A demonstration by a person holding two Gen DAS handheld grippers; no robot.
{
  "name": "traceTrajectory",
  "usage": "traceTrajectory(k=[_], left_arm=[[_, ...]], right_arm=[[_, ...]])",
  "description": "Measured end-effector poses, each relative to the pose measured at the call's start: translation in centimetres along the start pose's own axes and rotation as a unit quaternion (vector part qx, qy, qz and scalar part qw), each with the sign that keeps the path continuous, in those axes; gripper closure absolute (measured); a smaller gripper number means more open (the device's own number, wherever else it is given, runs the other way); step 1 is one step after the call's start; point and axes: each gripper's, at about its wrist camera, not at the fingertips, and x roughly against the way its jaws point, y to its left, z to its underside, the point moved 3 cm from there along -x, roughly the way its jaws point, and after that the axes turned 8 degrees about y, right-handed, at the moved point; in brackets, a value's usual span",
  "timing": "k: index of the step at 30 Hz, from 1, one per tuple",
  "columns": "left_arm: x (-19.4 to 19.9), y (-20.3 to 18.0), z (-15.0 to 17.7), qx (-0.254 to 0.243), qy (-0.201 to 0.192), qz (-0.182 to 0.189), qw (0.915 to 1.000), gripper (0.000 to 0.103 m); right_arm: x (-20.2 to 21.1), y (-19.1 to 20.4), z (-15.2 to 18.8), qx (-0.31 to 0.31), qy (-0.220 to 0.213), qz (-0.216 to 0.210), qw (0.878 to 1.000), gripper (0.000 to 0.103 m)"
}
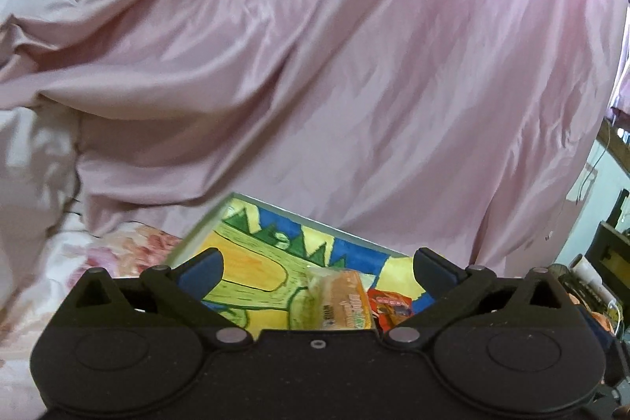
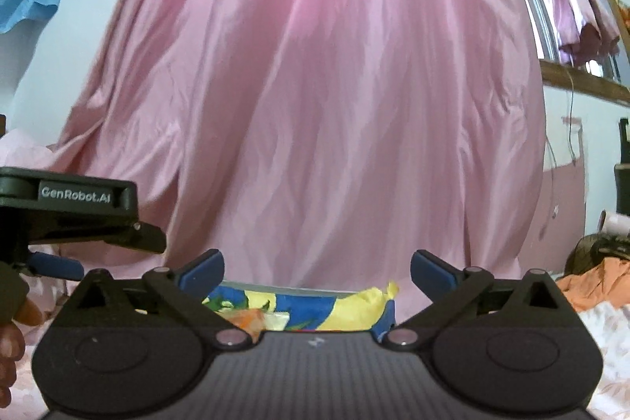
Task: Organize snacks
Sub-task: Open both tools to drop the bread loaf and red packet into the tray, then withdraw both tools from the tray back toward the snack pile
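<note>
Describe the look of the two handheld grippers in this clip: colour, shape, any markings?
Both grippers, left gripper and right gripper, are matte black with round pivot discs, silver pins and angled linkage bars ending in blue-padded fingers. The left one's side reads "GenRobot.AI" in the right wrist view.

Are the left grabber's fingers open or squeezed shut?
Open. The left gripper has its blue fingers spread wide apart, with nothing pinched between them.

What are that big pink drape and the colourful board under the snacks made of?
The pink drape looks like satin-type fabric: soft folds with a glossy sheen. The board seems a stiff flat panel, perhaps card or canvas, with a matte, hand-painted look and a pale edge. The snack packet on it appears to be thin, shiny plastic wrap.
</note>
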Motion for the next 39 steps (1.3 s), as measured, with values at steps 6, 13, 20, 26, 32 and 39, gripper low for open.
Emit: traceTrajectory(k=[6, 13, 20, 26, 32, 39], left_arm=[[4.0, 2.4, 0.6, 0.005, -0.014, -0.002, 0.9999, 0.001], [7.6, 5.6, 2.1, -0.006, -0.014, -0.007, 0.9999, 0.001], [10.9, 8.6, 3.9, -0.034, -0.013, -0.015, 0.9992, 0.001], [12.7, 10.7, 5.6, -0.066, -0.005, -0.018, 0.9977, 0.001], [13.4, 12.7, 7.5, -0.091, 0.017, -0.020, 0.9955, 0.001], [12.7, 14.9, 9.6, -0.097, 0.046, -0.021, 0.9940, 0.001]], right_arm=[[3.4, 0.8, -0.2, -0.031, -0.012, 0.008, 0.999, 0.000], [7.2, 2.6, 0.3, -0.044, -0.017, 0.011, 0.999, 0.000], [10.4, 5.2, 1.5, -0.036, -0.024, 0.013, 0.999, 0.000], [12.6, 6.7, 3.3, -0.030, -0.010, 0.005, 0.999, 0.000], [13.3, 7.9, 5.2, -0.013, 0.031, -0.010, 0.999, 0.000], [13.4, 9.2, 7.3, -0.002, 0.082, -0.028, 0.996, 0.000]])
